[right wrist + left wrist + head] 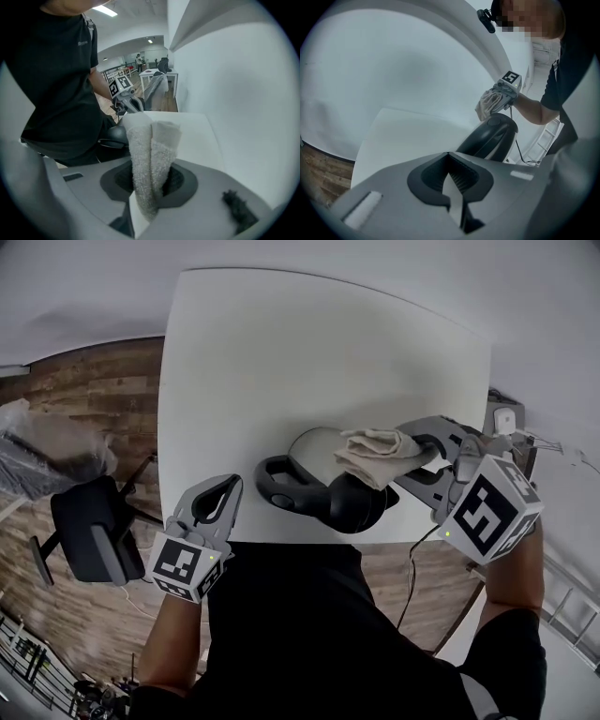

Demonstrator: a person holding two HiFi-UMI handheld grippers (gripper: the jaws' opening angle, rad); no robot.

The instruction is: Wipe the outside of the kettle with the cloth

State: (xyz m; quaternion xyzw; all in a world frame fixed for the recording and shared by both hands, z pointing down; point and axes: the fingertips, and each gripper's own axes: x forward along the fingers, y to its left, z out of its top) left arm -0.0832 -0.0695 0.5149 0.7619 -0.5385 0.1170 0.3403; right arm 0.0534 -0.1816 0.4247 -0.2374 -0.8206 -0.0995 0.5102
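The kettle (pixel 323 486) sits near the front edge of the white table (pixel 281 362), its black handle (pixel 281 491) towards the left. A folded beige cloth (pixel 377 455) rests against its upper right side, and my right gripper (pixel 418 452) is shut on that cloth. The right gripper view has the cloth (pixel 151 154) pinched upright between the jaws, with the dark kettle (pixel 112 137) behind it. My left gripper (pixel 231 486) hovers just left of the handle, shut and holding nothing. The left gripper view looks past the closed jaws to the kettle (pixel 491 137) and the cloth (pixel 489 104).
A black office chair (pixel 92 532) and a plastic-wrapped bundle (pixel 47 451) stand on the wooden floor to the left. A cable (pixel 411 568) hangs off the table's front right. A white device (pixel 506 418) lies at the right edge.
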